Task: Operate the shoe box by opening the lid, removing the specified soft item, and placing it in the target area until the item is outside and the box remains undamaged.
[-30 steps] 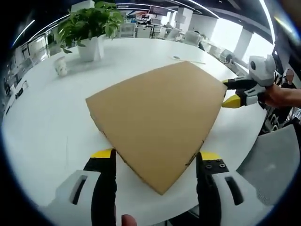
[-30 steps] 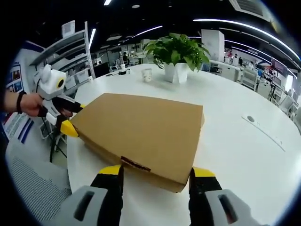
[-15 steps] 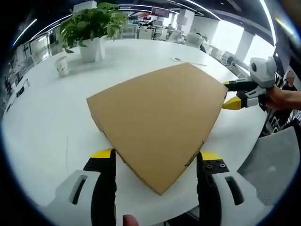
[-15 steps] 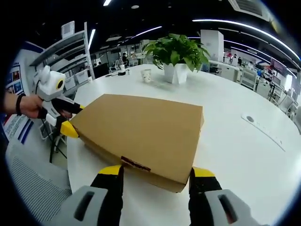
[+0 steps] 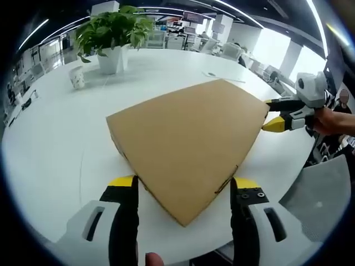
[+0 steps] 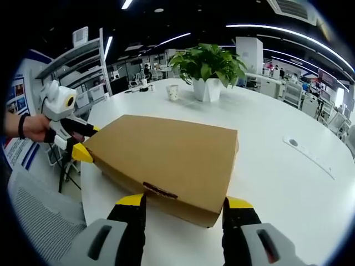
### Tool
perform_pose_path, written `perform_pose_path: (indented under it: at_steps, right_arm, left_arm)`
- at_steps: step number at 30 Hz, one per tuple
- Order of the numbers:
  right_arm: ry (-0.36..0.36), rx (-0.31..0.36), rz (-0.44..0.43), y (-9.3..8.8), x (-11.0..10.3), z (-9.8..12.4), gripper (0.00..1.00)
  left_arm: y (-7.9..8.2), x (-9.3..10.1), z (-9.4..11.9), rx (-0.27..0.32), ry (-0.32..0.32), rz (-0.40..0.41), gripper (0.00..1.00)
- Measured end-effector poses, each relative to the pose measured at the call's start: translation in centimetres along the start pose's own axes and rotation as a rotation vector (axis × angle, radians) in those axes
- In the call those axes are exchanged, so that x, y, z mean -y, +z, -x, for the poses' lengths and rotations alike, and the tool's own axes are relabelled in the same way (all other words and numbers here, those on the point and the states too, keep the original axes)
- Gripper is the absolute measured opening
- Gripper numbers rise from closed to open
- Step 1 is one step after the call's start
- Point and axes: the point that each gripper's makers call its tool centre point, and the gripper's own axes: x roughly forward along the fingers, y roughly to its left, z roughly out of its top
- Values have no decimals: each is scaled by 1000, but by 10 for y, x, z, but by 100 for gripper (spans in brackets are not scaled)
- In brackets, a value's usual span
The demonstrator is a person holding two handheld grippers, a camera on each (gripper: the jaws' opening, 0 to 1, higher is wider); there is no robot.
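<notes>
A closed brown cardboard shoe box (image 5: pixel 188 147) lies flat on the white round table (image 5: pixel 55 144), lid down. My left gripper (image 5: pixel 183 184) is open, with the box's near corner between its yellow-tipped jaws. The same left gripper (image 6: pixel 84 140) appears in the right gripper view at the box's (image 6: pixel 166 158) left corner, one jaw above the corner and one below. My right gripper (image 6: pixel 184 202) is open, straddling the near side of the box by a dark strip on its edge. The right gripper (image 5: pixel 270 113) enters the left gripper view at the box's right corner, held by a hand.
A potted plant (image 5: pixel 113 39) in a white pot and a paper cup (image 5: pixel 77 77) stand at the far side of the table. A thin cable (image 6: pixel 310 155) lies on the table to the right. A grey chair (image 6: pixel 33 221) sits by the near edge.
Both views have shifted slightly with the hands. The box and both grippers keep the same places against each other.
</notes>
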Motion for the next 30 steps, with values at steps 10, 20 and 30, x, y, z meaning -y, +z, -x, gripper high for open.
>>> perform_pose_path:
  at_steps: [10,20,30]
  right_arm:
    - [-3,18,19,8,0,7,52]
    - [-4,33,42,19,-1,14,52]
    - [-16,59,62,32,-1,21,52]
  left_arm:
    - [6,4,8,16,0,11,65]
    - [12,10,21,27,-12,-24,63]
    - [19,7,29,44,-13,-81,61]
